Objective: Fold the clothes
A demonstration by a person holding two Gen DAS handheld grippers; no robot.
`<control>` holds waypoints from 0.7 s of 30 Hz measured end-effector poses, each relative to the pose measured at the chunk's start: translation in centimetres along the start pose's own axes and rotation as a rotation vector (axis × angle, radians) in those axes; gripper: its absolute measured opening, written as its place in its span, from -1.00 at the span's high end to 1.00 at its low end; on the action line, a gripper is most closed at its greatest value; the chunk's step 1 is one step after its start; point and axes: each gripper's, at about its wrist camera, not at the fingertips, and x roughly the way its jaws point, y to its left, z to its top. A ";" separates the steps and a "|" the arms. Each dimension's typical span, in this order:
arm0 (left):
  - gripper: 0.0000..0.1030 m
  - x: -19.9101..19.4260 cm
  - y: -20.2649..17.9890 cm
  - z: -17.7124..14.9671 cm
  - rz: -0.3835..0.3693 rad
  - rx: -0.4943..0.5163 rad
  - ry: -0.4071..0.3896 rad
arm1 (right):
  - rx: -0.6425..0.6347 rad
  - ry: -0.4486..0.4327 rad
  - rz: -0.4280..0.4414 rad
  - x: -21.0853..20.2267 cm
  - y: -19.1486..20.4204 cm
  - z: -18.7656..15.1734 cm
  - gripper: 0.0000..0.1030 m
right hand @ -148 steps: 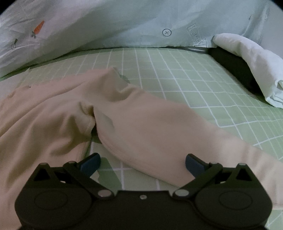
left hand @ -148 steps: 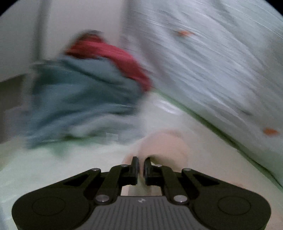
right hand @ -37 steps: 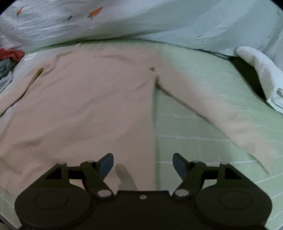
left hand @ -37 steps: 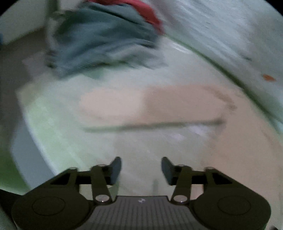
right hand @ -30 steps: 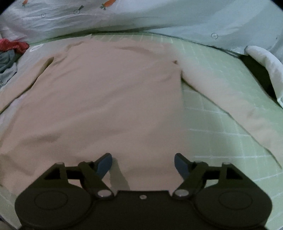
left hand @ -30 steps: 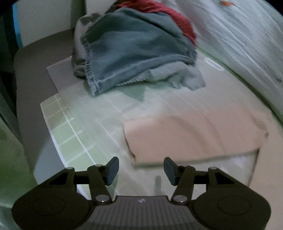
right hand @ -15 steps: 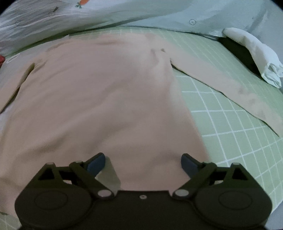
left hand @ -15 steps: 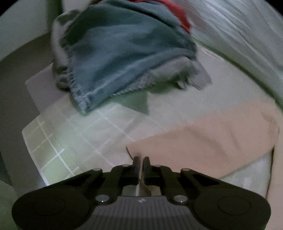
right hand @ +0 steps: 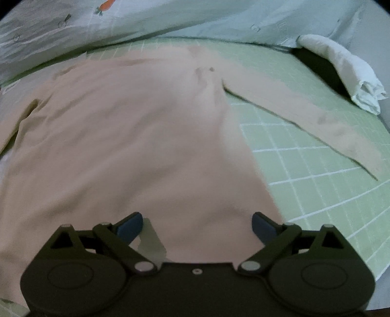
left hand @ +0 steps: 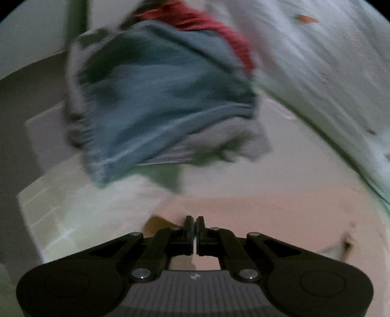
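A beige long-sleeved shirt [right hand: 134, 122] lies flat, face up, on a green checked sheet [right hand: 304, 170]. Its right sleeve [right hand: 304, 114] stretches out to the side. My right gripper [right hand: 197, 224] hovers open over the shirt's lower hem, with the cloth under its blue fingertips [right hand: 131, 225] but not pinched. In the blurred left wrist view, my left gripper [left hand: 193, 220] is shut on the end of the other beige sleeve [left hand: 268, 214], which is lifted slightly off the sheet.
A heap of blue denim [left hand: 158, 102] and red cloth [left hand: 207, 26] sits at the bed's corner ahead of the left gripper. A pale quilt with carrot prints [right hand: 170, 19] borders the far side. A white folded cloth [right hand: 346, 70] lies at the right.
The left gripper shut on the sleeve's end and pulled it toward the clothes heap. The right gripper's jaws widened and it settled over the shirt's hem.
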 end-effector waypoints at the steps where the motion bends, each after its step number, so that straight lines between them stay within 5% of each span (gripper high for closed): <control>1: 0.96 -0.2 -1.1 -0.2 -0.026 0.019 -0.006 | 0.005 -0.012 -0.001 -0.2 -0.3 0.0 -0.88; 14: 0.95 -5.7 -21.6 -5.4 -0.573 0.348 0.033 | 0.070 -0.078 -0.031 -1.9 -6.9 -0.4 -0.88; 17: 0.87 -6.4 -24.4 -8.2 -0.623 0.446 0.072 | 0.091 -0.083 -0.036 -1.8 -8.3 -0.2 -0.88; 18: 0.81 -6.4 -24.8 -8.9 -0.613 0.479 0.079 | 0.097 -0.084 -0.038 -1.7 -8.7 -0.1 -0.88; 20: 0.17 -6.2 -24.9 -9.7 -0.559 0.517 0.089 | 0.096 -0.088 -0.038 -1.5 -8.9 0.1 -0.88; 21: 0.03 -6.0 -24.4 -9.8 -0.527 0.511 0.087 | 0.091 -0.088 -0.035 -1.3 -8.7 0.2 -0.88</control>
